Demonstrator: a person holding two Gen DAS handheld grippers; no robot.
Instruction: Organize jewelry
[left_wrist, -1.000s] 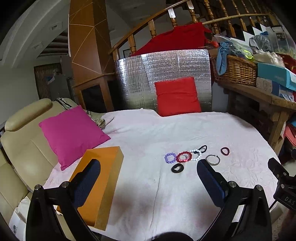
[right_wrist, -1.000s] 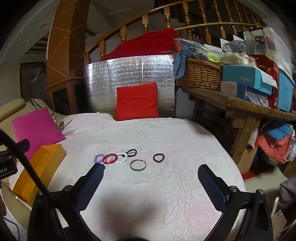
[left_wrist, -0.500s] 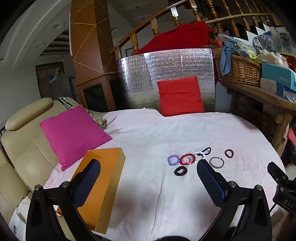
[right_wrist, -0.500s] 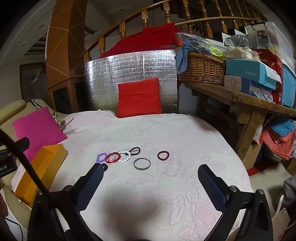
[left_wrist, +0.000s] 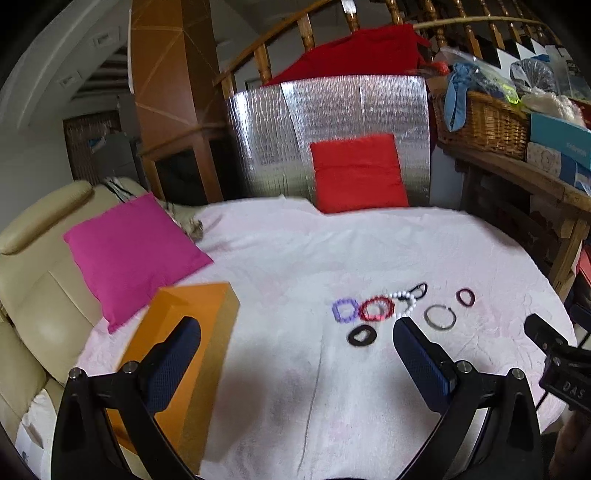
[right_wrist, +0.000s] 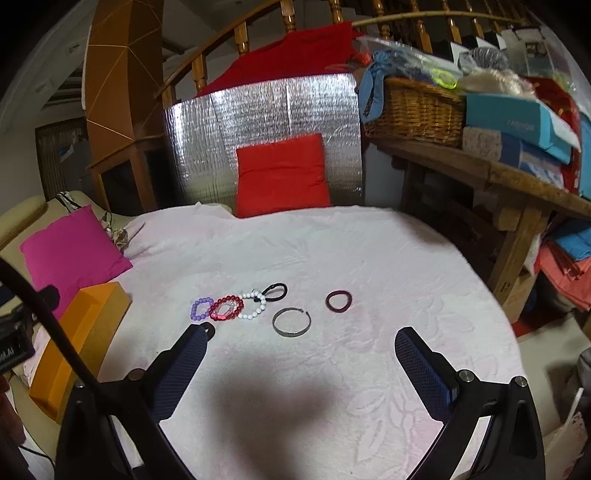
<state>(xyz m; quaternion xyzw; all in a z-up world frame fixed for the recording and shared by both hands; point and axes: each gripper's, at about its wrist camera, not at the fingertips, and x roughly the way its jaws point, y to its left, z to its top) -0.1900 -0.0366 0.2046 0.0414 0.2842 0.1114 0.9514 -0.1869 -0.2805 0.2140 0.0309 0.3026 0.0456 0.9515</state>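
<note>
Several pieces of jewelry lie on the pink-white cloth: a purple bead bracelet (left_wrist: 345, 309) (right_wrist: 201, 308), a red bead bracelet (left_wrist: 376, 308) (right_wrist: 226, 308), a white bead bracelet (right_wrist: 253, 304), a black loop (right_wrist: 275, 290), a silver bangle (left_wrist: 439, 316) (right_wrist: 291, 322), a dark red ring (left_wrist: 465, 296) (right_wrist: 338, 301) and a black ring (left_wrist: 362, 335). An orange box (left_wrist: 181, 354) (right_wrist: 79, 332) stands at the left. My left gripper (left_wrist: 295, 334) is open and empty, short of the black ring. My right gripper (right_wrist: 301, 343) is open and empty, just before the bangle.
A pink cushion (left_wrist: 133, 251) leans on the cream sofa at the left. A red cushion (right_wrist: 282, 173) rests against a silver foil panel at the back. A wooden bench (right_wrist: 491, 177) with a wicker basket and boxes stands at the right. The cloth's rounded edge falls off at the right.
Both views have shifted slightly; the jewelry sits a little lower and nearer the fingers in the right wrist view. Both grippers stayed open. Nothing on the cloth has moved.
</note>
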